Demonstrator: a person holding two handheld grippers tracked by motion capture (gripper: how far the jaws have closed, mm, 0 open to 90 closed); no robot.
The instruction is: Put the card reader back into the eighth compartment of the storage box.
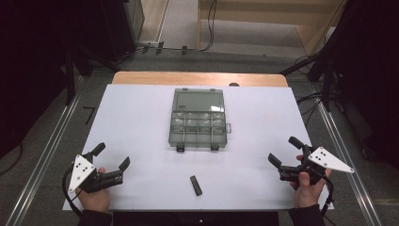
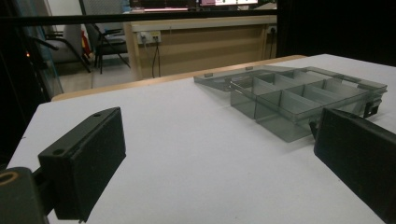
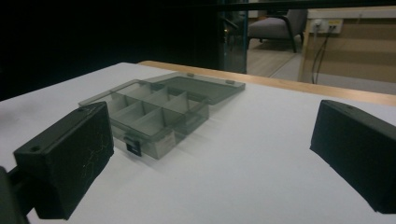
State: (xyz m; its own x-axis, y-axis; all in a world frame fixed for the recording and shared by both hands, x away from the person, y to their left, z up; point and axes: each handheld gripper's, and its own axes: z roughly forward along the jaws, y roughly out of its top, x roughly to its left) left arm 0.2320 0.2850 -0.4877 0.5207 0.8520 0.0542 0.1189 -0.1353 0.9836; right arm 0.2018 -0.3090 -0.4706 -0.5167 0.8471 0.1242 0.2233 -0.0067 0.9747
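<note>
I hold the left gripper (image 1: 111, 157) and right gripper (image 1: 285, 149), jaws spread and empty, flanking the small black bar (image 1: 195, 185) lying near the open smoky-grey plastic compartment box (image 1: 198, 123).

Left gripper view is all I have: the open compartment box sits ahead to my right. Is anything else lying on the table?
Observer: Yes, a small black stick lies near the front edge, apart from the box.
Operator: Where is it from me?
Observer: To the right of the left gripper, roughly midway to the right gripper.
Operator: Is that one holding anything?
Observer: No, its fingers stand open with nothing between them.
</note>
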